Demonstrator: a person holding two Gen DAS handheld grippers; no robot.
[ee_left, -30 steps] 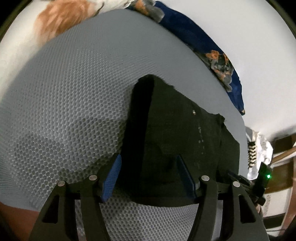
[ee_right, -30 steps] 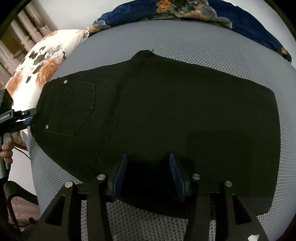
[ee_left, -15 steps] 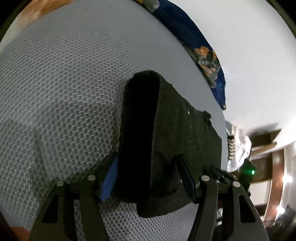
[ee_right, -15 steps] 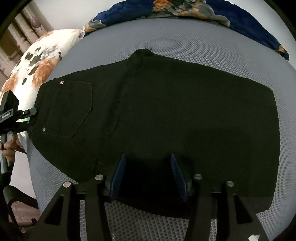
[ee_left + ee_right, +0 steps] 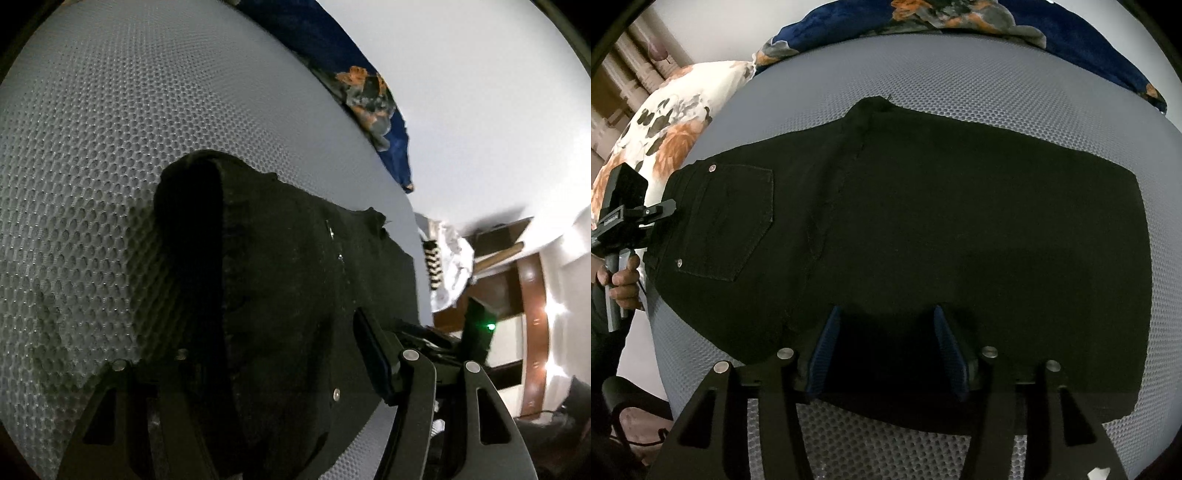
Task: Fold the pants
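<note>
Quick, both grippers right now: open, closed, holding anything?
Left gripper: fingers spread around the lifted waist end of the black pants; grip cannot be told.
Right gripper: open, fingers resting on the pants' near edge.

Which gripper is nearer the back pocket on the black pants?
Left. The left gripper sits at the waistband edge beside the back pocket; the right gripper is at the near edge of the black pants, farther off.

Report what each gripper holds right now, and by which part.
The left gripper has the black pants at the waistband end, fabric draped over one finger. The right gripper straddles their near edge; neither grip is confirmable.
</note>
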